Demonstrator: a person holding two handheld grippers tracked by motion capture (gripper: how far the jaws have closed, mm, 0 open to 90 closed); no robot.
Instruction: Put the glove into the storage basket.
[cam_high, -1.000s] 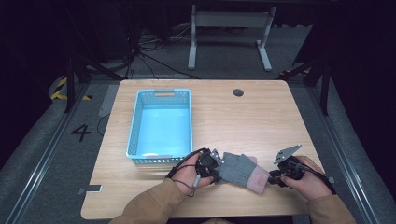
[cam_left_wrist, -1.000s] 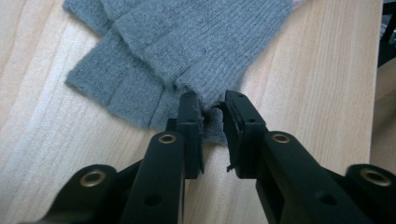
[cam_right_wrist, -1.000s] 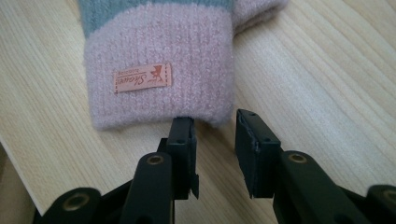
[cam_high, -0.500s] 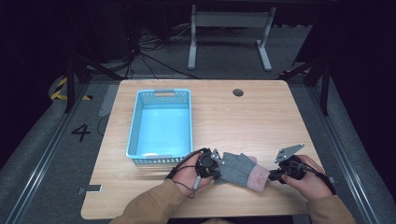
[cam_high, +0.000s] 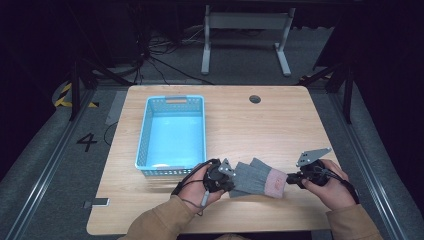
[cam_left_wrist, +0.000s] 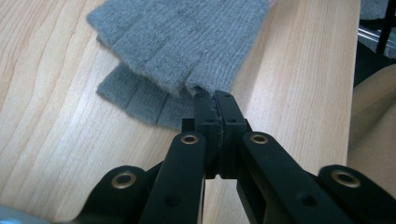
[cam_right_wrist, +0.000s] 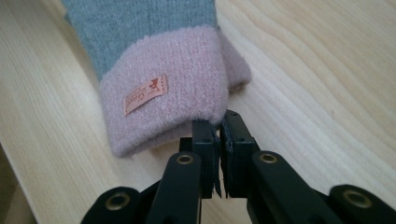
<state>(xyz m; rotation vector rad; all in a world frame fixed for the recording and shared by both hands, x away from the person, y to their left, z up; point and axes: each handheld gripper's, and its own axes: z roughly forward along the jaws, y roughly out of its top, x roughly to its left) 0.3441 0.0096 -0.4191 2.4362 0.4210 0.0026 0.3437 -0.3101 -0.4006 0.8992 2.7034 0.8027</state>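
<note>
A pair of grey knit gloves (cam_high: 255, 177) with pink cuffs lies stacked on the wooden table near its front edge. My left gripper (cam_high: 231, 181) is shut on a fingertip of the upper glove (cam_left_wrist: 187, 46), its pads (cam_left_wrist: 205, 112) pressed together. My right gripper (cam_high: 290, 180) has just been closing, and its jaws now pinch the edge of the pink cuff (cam_right_wrist: 163, 93), which carries a small orange label. In the right gripper view the pads (cam_right_wrist: 205, 135) stand almost together at the cuff's rim. A second cuff peeks out behind the first.
A light blue plastic basket (cam_high: 144, 135) stands left of centre, just behind my left hand. A round cable hole (cam_high: 255, 99) sits near the table's far edge. A small dark object (cam_high: 100, 202) lies at the front left corner.
The right gripper's jaws have drawn together on the pink cuff. Both hands and the gloves have stayed almost where they were.
</note>
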